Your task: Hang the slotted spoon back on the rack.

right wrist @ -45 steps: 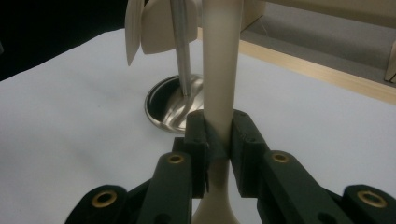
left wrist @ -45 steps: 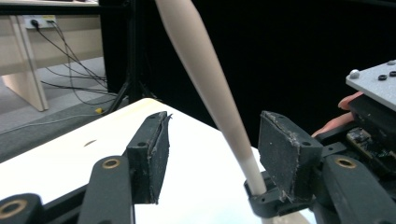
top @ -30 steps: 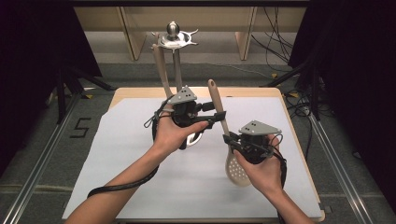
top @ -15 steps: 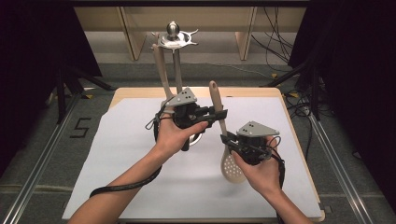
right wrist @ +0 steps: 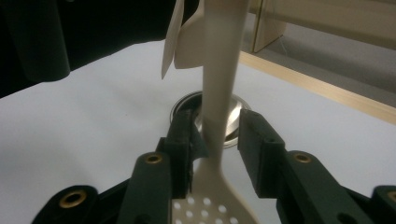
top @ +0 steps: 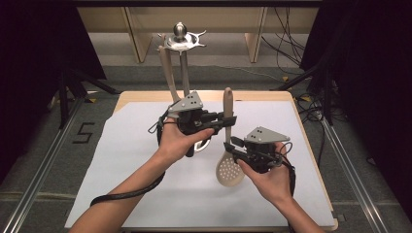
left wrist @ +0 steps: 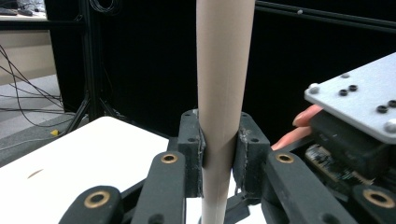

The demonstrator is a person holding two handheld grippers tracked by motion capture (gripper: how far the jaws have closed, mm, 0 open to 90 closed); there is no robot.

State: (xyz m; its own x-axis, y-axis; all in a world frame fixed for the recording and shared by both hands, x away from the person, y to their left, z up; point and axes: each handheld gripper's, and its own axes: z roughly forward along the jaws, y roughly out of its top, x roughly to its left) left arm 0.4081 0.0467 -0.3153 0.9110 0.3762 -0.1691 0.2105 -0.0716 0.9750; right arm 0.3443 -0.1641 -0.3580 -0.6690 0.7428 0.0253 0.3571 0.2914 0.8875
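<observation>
A beige slotted spoon [top: 228, 145], round perforated bowl lowest, stands upright above the white surface [top: 121, 194]. The right gripper [right wrist: 217, 135] has just been opening, jaws apart around its neck. Farther up, the left gripper [left wrist: 218, 151] clamps the handle.

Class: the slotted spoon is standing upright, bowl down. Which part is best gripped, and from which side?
Grip the slotted spoon on its straight handle, coming in level from the side: it narrows evenly and stands upright, so flat jaws close squarely, as the left gripper shows. The round bowl gives no such hold.
</observation>
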